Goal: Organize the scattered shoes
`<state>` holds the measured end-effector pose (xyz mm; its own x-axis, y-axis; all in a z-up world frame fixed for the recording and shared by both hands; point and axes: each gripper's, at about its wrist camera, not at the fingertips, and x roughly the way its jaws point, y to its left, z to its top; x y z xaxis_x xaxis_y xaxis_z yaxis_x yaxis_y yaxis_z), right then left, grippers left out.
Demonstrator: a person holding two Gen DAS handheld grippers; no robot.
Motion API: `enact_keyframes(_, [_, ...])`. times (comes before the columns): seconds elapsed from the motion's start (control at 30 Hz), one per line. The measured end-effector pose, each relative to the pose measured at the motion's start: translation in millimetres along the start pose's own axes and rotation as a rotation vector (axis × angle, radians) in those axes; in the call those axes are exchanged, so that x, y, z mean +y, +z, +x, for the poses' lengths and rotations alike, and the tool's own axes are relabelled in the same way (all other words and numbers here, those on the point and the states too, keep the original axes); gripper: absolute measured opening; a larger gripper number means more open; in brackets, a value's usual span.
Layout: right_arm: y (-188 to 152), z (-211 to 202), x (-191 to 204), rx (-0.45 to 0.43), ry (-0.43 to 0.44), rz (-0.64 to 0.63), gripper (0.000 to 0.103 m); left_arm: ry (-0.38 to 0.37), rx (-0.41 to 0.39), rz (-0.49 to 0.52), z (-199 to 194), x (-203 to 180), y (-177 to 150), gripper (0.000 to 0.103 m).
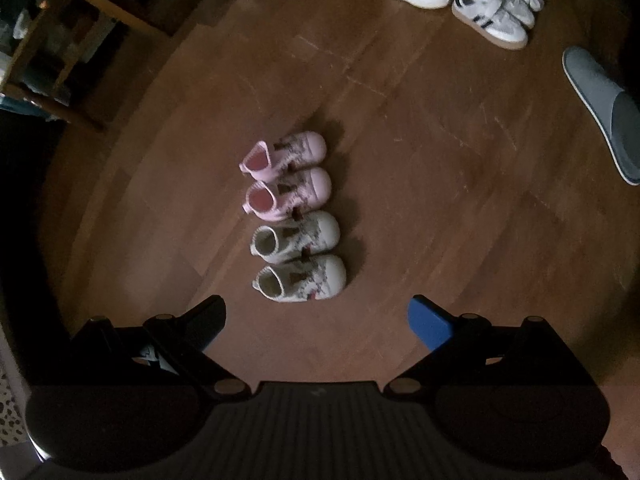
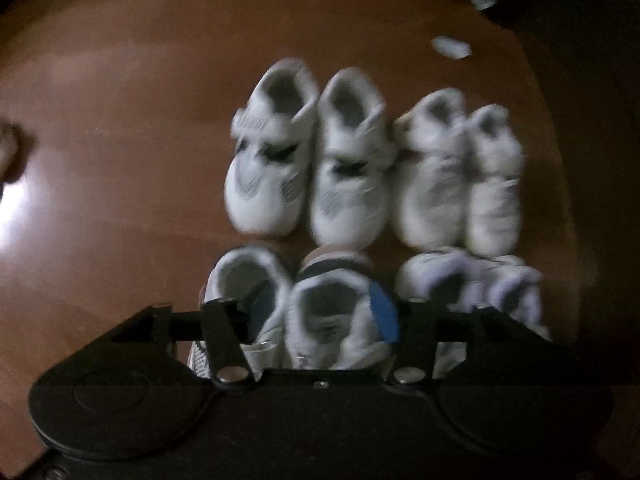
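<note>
Most shoes stood in rows; a grey slipper looked like the one piece still loose.

On the wooden floor (image 1: 440,140), your left gripper (image 1: 316,324) hung spread and empty above the four small shoes, the pink pair (image 1: 286,174) and the beige pair (image 1: 298,258) lined up side by side, toes one way. Far off toward the upper right, the grey slipper (image 1: 600,108) lay alone, which I judged to be what remained. In the right wrist view, your right gripper (image 2: 316,316) stood with its jaws apart over a white sneaker (image 2: 336,312) in the near row, pinching nothing as far as the blur allowed; the white sneakers (image 2: 372,160) sat in two tidy rows of pairs.
</note>
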<state>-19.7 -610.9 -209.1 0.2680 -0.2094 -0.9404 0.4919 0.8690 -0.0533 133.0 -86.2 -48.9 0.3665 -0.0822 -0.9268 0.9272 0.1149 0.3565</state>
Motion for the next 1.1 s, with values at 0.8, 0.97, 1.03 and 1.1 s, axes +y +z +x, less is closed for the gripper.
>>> enact_keyframes(0.8, [-10.1,3.5,38.5,0.124,0.030,-0.173,0.074,0.081,-0.058,-0.174,-40.3,-2.5,-48.5,0.098])
enact_keyframes(0.97, [-7.2,44.1,30.4,0.179,-0.003,-0.157,0.067,0.076,-0.040,-0.150,-26.0,13.5,-39.7,0.098])
enact_keyframes(1.03, [-7.8,58.6,24.4,0.161,-0.002,-0.137,0.060,0.070,-0.031,-0.140,-23.8,16.5,-34.3,0.098])
enact_keyframes(1.1, [-7.6,65.8,20.8,0.142,-0.005,-0.131,0.056,0.061,-0.034,-0.129,-23.5,15.3,-28.5,0.098])
